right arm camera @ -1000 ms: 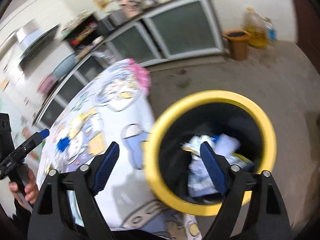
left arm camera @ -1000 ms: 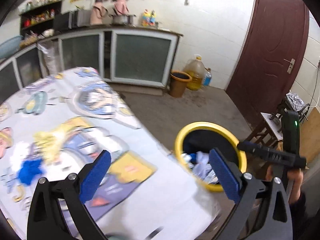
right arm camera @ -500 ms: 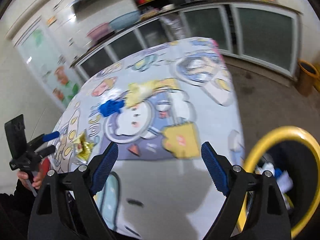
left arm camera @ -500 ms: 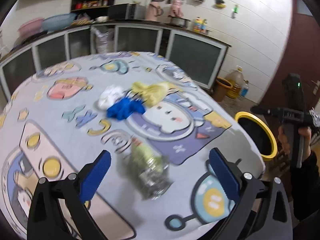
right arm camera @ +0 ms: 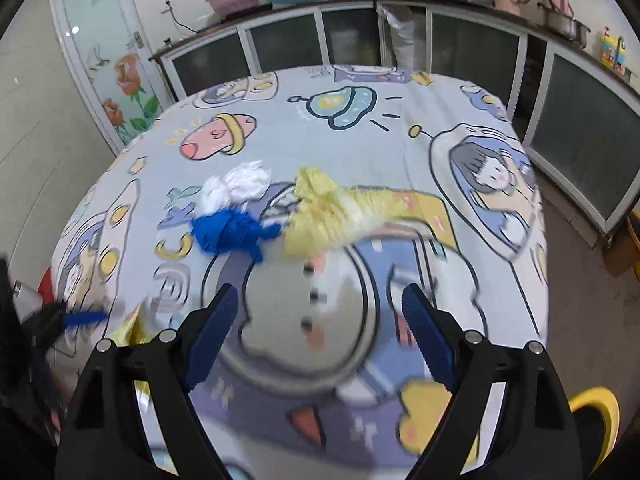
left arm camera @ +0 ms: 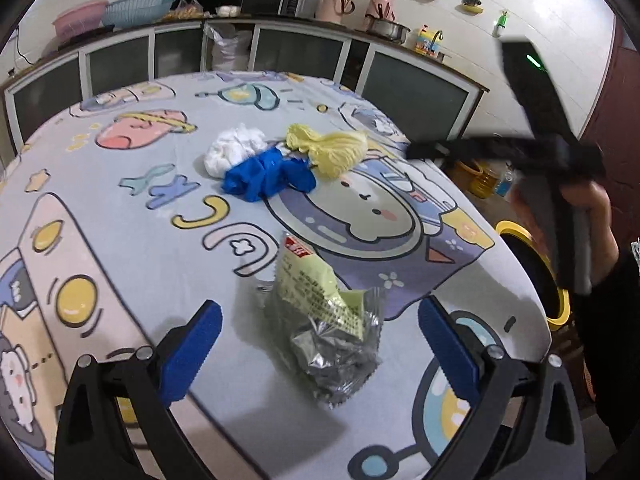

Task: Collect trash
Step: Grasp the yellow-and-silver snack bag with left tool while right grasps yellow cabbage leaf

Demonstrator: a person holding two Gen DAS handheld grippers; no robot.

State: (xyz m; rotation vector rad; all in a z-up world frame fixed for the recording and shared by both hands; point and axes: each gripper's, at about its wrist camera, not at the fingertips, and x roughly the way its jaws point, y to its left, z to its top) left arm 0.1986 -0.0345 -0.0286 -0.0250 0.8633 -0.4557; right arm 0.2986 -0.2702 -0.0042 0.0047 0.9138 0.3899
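Hovering over the cartoon-print tablecloth (left arm camera: pixel 120 216), my left gripper (left arm camera: pixel 316 344) had its jaws spread wide, with a crumpled foil snack wrapper (left arm camera: pixel 326 320) lying loose between them. My right gripper (right arm camera: pixel 320 332) was equally released, gripping nothing. At twelve o'clock from the wrapper lay white (left arm camera: pixel 234 150), blue (left arm camera: pixel 266 178) and yellow (left arm camera: pixel 330 148) wads. The yellow-rimmed bin (left arm camera: pixel 558 308) stood at three o'clock, its contents hidden.

wrapper (left arm camera: pixel 324 320): crumpled green-silver, near table edge | wads white (left arm camera: pixel 234 150), blue (left arm camera: pixel 268 176), yellow (left arm camera: pixel 332 150): clustered mid-table
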